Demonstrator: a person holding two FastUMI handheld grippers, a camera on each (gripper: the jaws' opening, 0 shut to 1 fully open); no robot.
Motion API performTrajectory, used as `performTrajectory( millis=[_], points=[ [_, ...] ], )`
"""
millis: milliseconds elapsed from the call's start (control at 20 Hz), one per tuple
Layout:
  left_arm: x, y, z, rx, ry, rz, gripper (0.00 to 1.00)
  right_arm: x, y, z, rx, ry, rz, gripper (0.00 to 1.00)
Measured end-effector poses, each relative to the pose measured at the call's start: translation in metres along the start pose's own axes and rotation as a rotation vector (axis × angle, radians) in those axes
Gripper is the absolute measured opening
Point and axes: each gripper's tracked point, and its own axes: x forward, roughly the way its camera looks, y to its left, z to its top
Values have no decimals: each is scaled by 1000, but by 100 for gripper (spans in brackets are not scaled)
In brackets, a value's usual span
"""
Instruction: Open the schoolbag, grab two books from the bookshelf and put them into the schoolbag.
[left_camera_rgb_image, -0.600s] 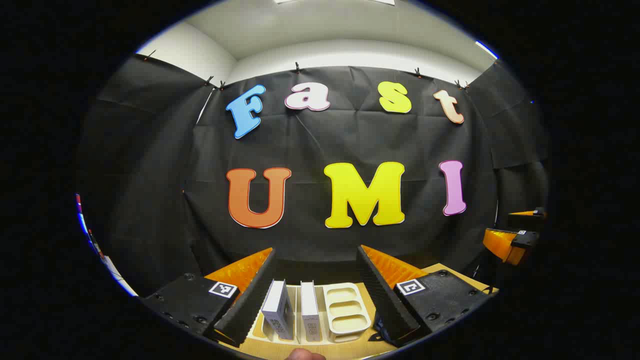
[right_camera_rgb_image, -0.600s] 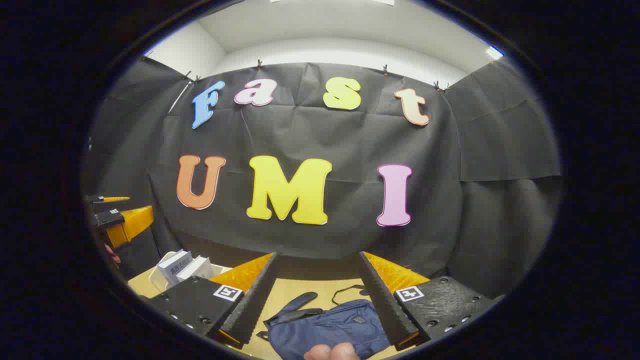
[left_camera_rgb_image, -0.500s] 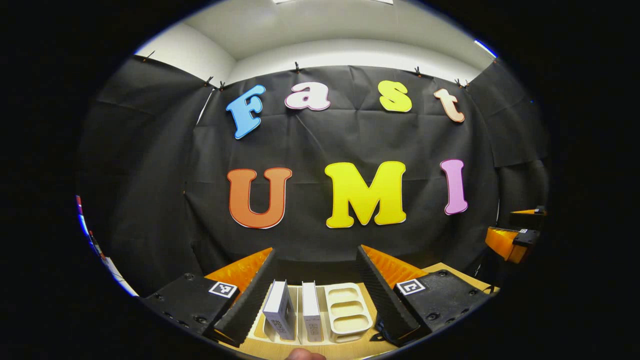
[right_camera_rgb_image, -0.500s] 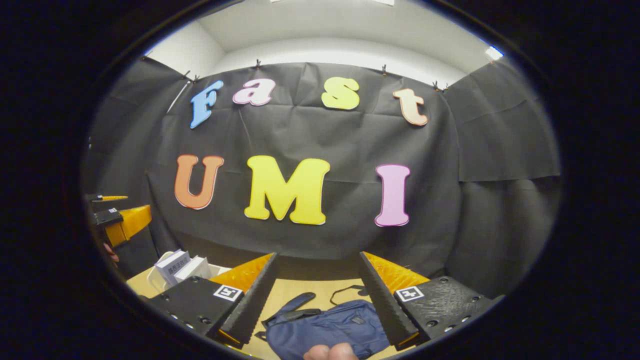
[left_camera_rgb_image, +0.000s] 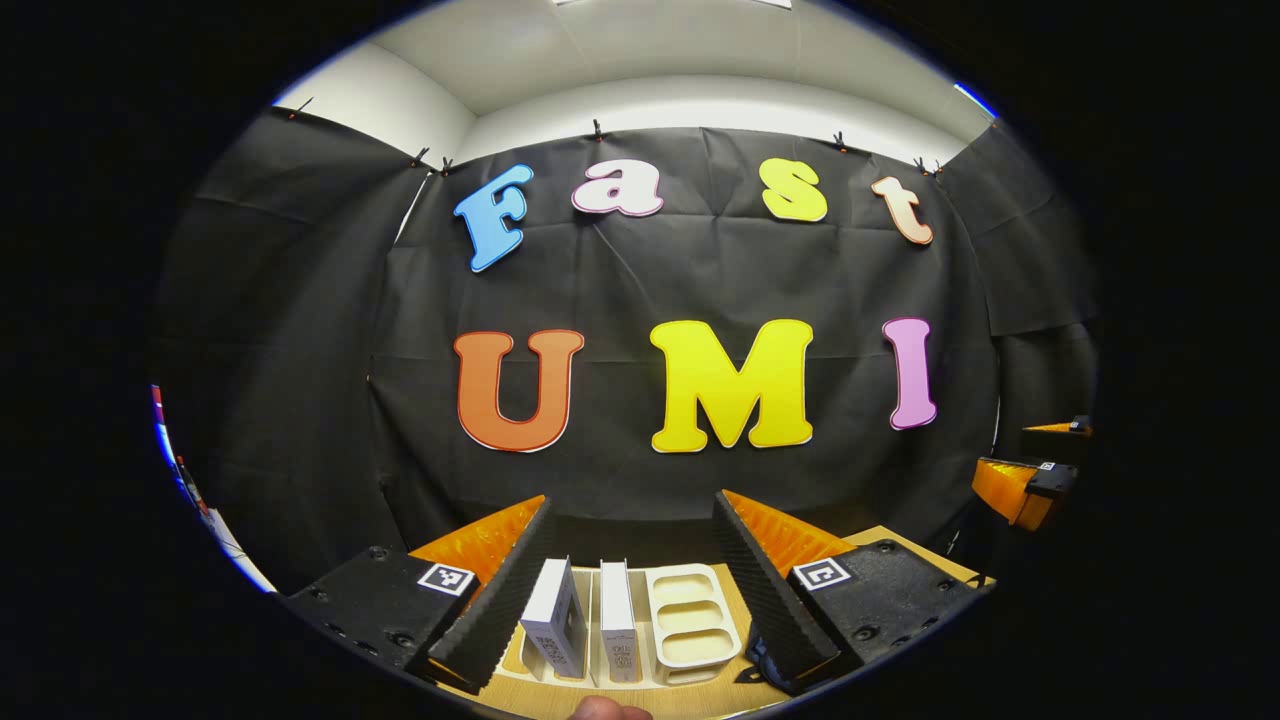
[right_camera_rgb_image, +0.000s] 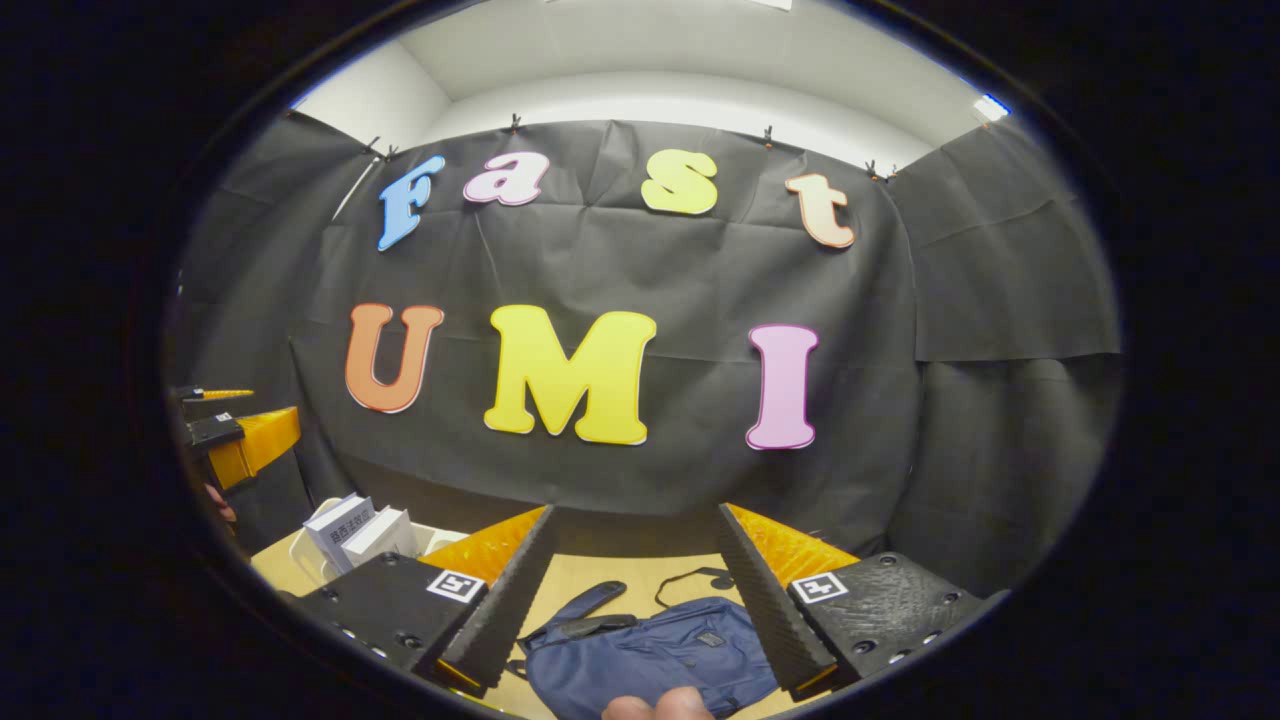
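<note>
Tabletop (right_camera_rgb_image: 600, 575): schoolbag (right_camera_rgb_image: 650, 655) between right tool (right_camera_rgb_image: 632, 590) fingers, untouched.

The schoolbag (right_camera_rgb_image: 650, 655) is dark blue with black straps. The two books (left_camera_rgb_image: 585, 625) are white with small dark print on their backs, and they stand in a cream-white bookshelf (left_camera_rgb_image: 690, 620). The counter (right_camera_rgb_image: 600, 580) is light brown like wood. The left tongs (left_camera_rgb_image: 632, 590) and the right tongs (right_camera_rgb_image: 632, 590) have black fingers with bright orange sides, and each finger has a small black-and-white square mark on it.
</note>
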Motion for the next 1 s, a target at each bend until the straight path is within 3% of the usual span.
performTrajectory(
  millis=[550, 750, 1000],
  points=[
    [3, 3, -3, -4, 9, 20, 99, 3, 5, -19, -24, 57, 26, 95],
    [3, 5, -3, -10, 12, 27, 99, 4, 7, -50, -53, 133, 32, 97],
    [4, 5, -4, -17, 16, 21, 99, -6, 23, -113, -110, 298, 94, 95]
  ],
)
